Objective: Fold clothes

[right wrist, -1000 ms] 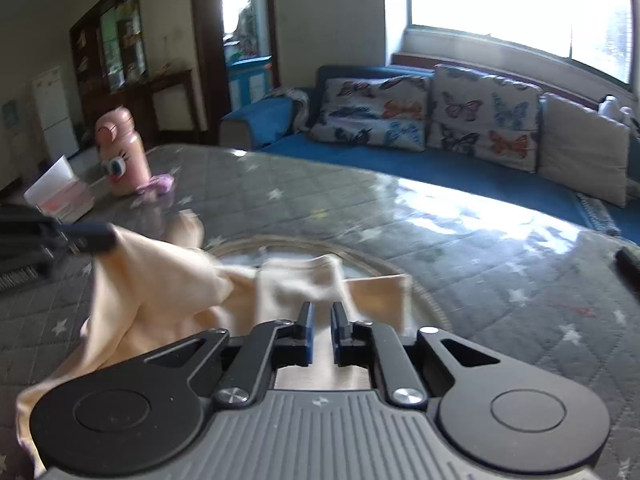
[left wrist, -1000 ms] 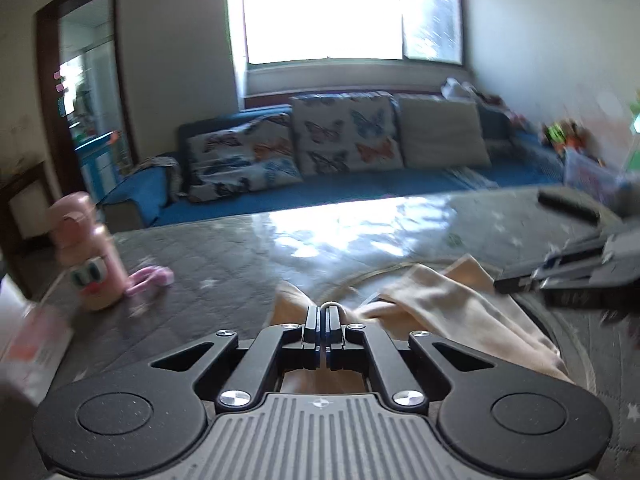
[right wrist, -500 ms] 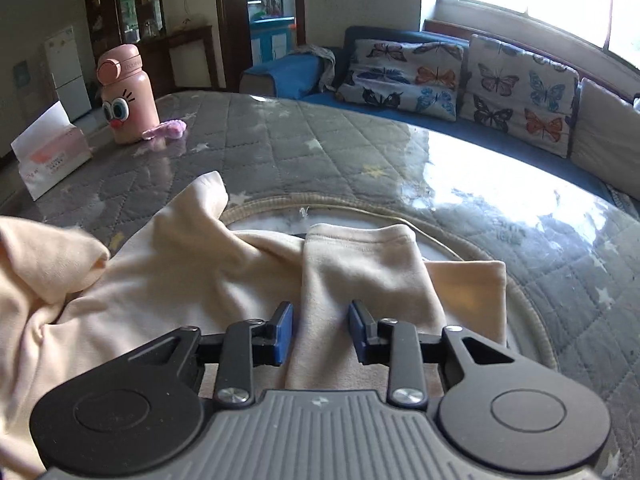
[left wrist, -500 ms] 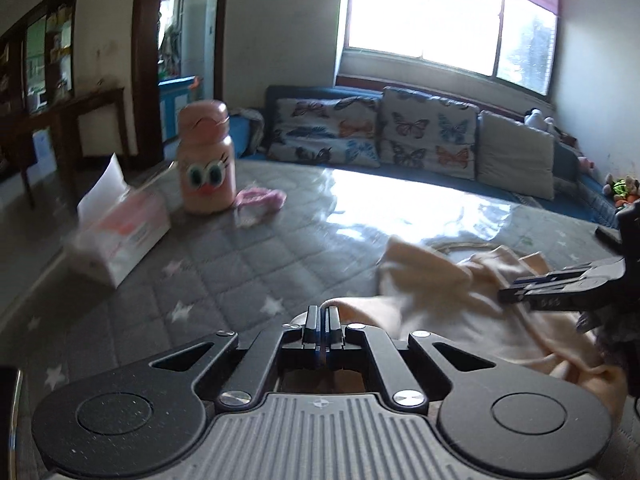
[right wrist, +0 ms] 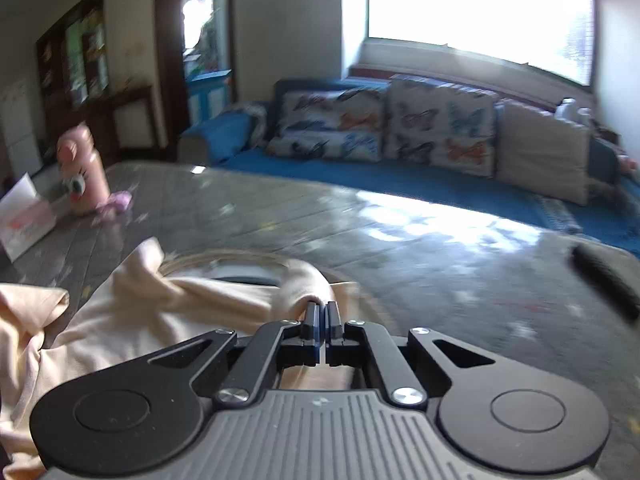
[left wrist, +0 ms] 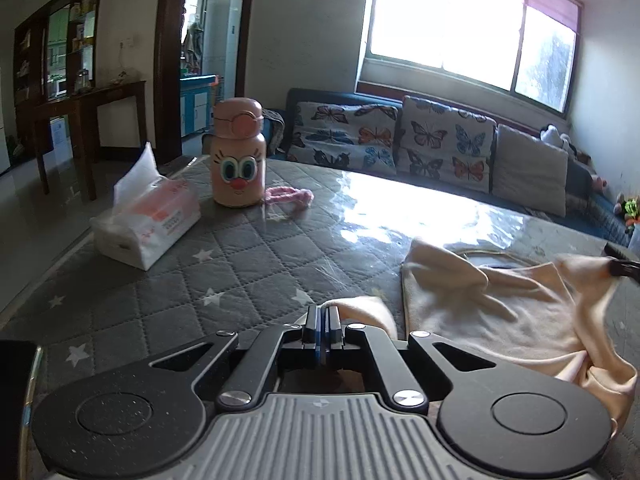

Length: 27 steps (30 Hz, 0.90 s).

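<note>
A cream garment (left wrist: 500, 316) lies crumpled on the grey quilted table (left wrist: 240, 264). My left gripper (left wrist: 323, 322) is shut on one edge of it, a fold bulging just right of the fingertips. My right gripper (right wrist: 322, 316) is shut on another raised edge of the garment (right wrist: 168, 304), which drapes away to the left. The right gripper's fingertips (left wrist: 624, 267) show at the right edge of the left wrist view, holding cloth up off the table.
A pink cartoon-face bottle (left wrist: 239, 152), a tissue pack (left wrist: 146, 220) and a pink hair tie (left wrist: 289, 195) stand at the table's far left. A dark remote (right wrist: 604, 280) lies at the right. A blue sofa with butterfly cushions (left wrist: 400, 140) runs behind.
My right gripper has closed on the garment's edge and lifted it. My left gripper has stayed shut on the cloth and swung left, toward the bottle and tissues.
</note>
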### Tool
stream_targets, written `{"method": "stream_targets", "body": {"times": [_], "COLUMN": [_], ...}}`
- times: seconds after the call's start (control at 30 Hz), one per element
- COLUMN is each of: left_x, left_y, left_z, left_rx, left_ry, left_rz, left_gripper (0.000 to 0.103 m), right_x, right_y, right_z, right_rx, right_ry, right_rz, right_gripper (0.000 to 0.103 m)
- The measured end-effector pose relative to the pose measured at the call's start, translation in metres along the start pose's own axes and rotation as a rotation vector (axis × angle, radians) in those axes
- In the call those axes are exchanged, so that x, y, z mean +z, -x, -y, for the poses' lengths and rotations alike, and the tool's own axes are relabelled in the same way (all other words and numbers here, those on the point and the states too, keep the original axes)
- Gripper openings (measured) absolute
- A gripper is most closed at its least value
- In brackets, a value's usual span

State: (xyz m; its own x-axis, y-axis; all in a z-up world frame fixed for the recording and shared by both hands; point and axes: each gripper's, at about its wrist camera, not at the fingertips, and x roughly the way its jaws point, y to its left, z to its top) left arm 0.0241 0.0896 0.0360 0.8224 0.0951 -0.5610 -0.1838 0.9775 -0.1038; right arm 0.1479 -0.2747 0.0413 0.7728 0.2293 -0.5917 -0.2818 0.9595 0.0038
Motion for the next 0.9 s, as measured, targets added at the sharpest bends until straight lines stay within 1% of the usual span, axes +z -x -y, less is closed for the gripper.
{"method": "stream_targets", "body": {"times": [0.1, 0.23, 0.43, 0.6, 0.67, 0.77, 0.87, 0.9], "left_x": [-0.004, -0.014, -0.029, -0.039, -0.041, -0.043, -0.044, -0.045], "left_y": [0.010, 0.019, 0.030, 0.033, 0.035, 0.036, 0.035, 0.035], "left_z": [-0.008, -0.021, -0.033, -0.042, -0.045, -0.046, -0.044, -0.043], "left_rx": [0.012, 0.031, 0.050, 0.066, 0.068, 0.066, 0.068, 0.069], "left_ry": [0.007, 0.026, 0.034, 0.038, 0.041, 0.039, 0.029, 0.025], "left_rz": [-0.001, -0.022, -0.048, -0.082, -0.088, -0.103, -0.116, -0.118], "left_gripper": [0.002, 0.002, 0.002, 0.002, 0.002, 0.002, 0.004, 0.006], "right_x": [-0.011, -0.033, -0.074, -0.110, -0.128, -0.144, -0.152, -0.151], "right_y": [0.031, 0.068, 0.112, 0.123, 0.126, 0.129, 0.135, 0.136], "right_z": [0.022, 0.048, 0.074, 0.093, 0.100, 0.111, 0.112, 0.110], "right_rx": [-0.052, -0.122, -0.199, -0.237, -0.268, -0.302, -0.312, -0.308], "right_ry": [-0.039, -0.096, -0.194, -0.291, -0.329, -0.384, -0.368, -0.353], "right_rz": [0.027, 0.043, 0.025, -0.036, -0.062, -0.102, -0.106, -0.102], "right_gripper": [0.002, 0.002, 0.002, 0.002, 0.003, 0.006, 0.009, 0.015]}}
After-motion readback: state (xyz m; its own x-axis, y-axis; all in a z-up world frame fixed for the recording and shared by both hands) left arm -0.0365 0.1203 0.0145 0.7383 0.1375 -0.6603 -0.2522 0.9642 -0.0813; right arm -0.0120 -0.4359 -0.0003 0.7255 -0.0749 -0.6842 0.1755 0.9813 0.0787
